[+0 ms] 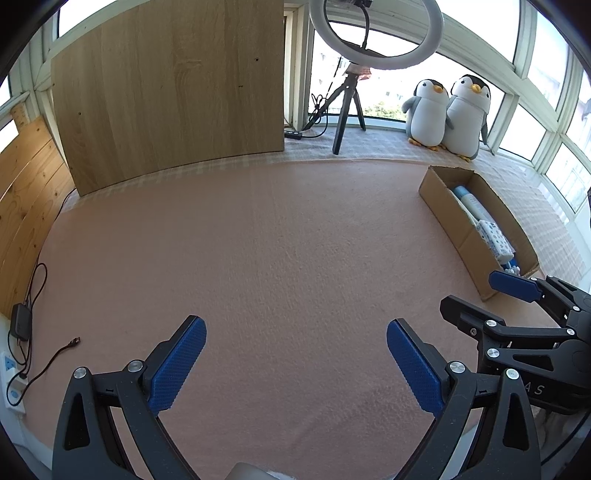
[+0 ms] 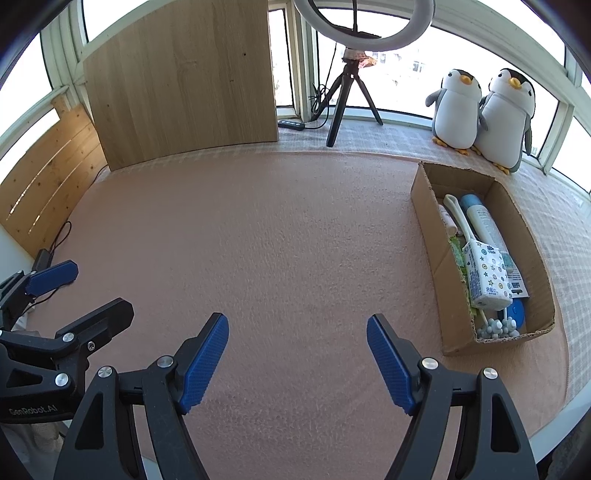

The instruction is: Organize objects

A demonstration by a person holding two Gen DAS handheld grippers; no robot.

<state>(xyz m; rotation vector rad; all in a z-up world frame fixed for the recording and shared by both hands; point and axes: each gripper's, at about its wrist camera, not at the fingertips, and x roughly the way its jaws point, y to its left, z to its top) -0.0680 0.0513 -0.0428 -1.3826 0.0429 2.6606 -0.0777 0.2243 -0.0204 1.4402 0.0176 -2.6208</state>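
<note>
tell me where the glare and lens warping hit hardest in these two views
Left wrist view: windows blown out white behind the ring light, wood board bowed. Right wrist view: same backlight behind the penguins, cardboard box edges curved.

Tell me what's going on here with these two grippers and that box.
Both handheld grippers are open and empty above the pink mat: the left gripper and the right gripper. The cardboard box at the mat's right edge already holds a tissue pack, a spray can and other small items. Nothing loose shows on the mat, so the tidying looks finished.
</note>
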